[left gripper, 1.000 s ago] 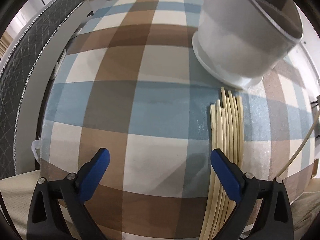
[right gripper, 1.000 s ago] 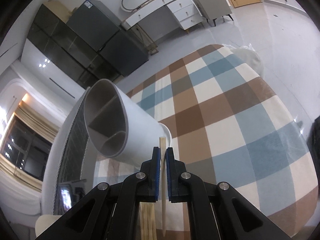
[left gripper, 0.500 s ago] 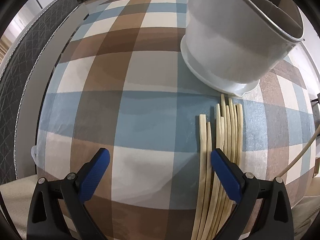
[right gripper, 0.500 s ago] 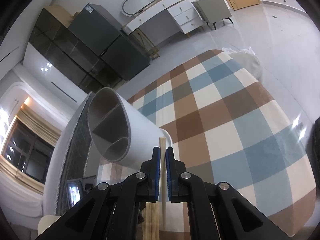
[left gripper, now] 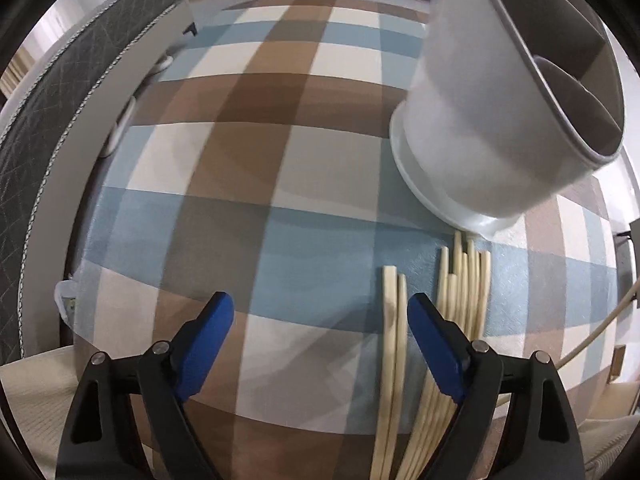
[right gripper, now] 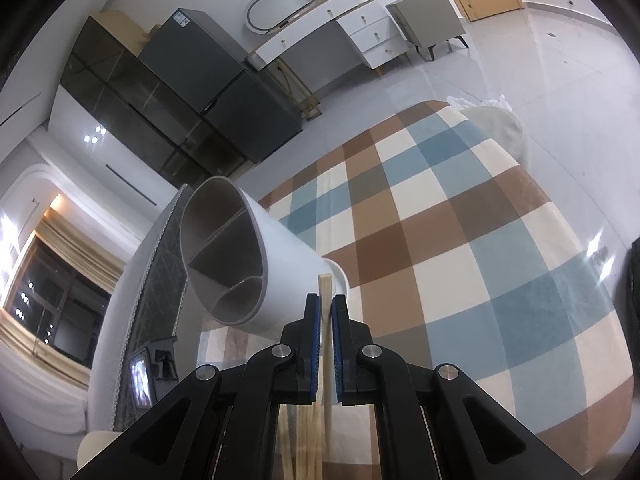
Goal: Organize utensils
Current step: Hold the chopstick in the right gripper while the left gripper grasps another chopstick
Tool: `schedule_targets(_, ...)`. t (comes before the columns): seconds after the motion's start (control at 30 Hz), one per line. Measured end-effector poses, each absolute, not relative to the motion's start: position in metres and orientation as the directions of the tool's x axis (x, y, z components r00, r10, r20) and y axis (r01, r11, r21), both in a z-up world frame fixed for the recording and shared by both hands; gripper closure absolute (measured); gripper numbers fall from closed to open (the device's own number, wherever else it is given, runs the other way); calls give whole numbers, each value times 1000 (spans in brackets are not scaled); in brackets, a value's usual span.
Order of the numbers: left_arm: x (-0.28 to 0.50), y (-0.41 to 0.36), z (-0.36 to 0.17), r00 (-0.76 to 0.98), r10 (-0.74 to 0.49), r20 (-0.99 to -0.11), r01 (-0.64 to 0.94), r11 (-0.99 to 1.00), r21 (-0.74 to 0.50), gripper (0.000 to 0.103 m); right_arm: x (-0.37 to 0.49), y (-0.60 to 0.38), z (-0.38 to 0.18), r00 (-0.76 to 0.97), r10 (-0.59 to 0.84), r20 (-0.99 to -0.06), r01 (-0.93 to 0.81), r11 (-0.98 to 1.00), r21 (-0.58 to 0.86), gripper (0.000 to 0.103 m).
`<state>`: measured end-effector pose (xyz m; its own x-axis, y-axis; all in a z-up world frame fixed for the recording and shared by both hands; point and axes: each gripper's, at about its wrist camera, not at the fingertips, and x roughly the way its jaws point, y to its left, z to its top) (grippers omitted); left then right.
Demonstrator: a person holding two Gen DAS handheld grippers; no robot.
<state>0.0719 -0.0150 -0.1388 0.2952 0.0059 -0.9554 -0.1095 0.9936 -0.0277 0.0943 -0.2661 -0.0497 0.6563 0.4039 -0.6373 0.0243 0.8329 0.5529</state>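
Observation:
A white round utensil holder [left gripper: 496, 112] with inner dividers stands on the checked tablecloth [left gripper: 280, 160]. Several pale chopsticks [left gripper: 464, 280] lie in a bundle just in front of its base. My left gripper [left gripper: 320, 312] is open, low over the cloth; two chopsticks [left gripper: 392, 320] lie just inside its right finger. In the right wrist view, my right gripper [right gripper: 327, 304] is shut on one chopstick [right gripper: 325, 286], held up beside the holder [right gripper: 260, 276], to the right of its mouth. More chopsticks [right gripper: 304, 440] show below its fingers.
A grey quilted headboard or sofa edge [left gripper: 52, 92] runs along the table's left side. A thin cable [left gripper: 600, 328] hangs at the right edge. The table's far end [right gripper: 500, 148] drops to a tiled floor with cabinets [right gripper: 200, 80] beyond.
My left gripper has moved right and narrowed its opening, so two chopsticks now lie just inside its right finger. My right gripper, still shut on the chopstick, has risen slightly.

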Motion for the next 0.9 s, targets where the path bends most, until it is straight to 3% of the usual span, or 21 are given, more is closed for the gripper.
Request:
schedule_targets(0.37,72,-29,-140,283,72,-956,-84,995,50,17,95,-266,-50,655,403,-639,28,832,554,98)
schedule_targets(0.9,80,-20,-143,270,60,-961,-91,995,36,17,95,-268,-52,653,400,-643,42,829,558,98)
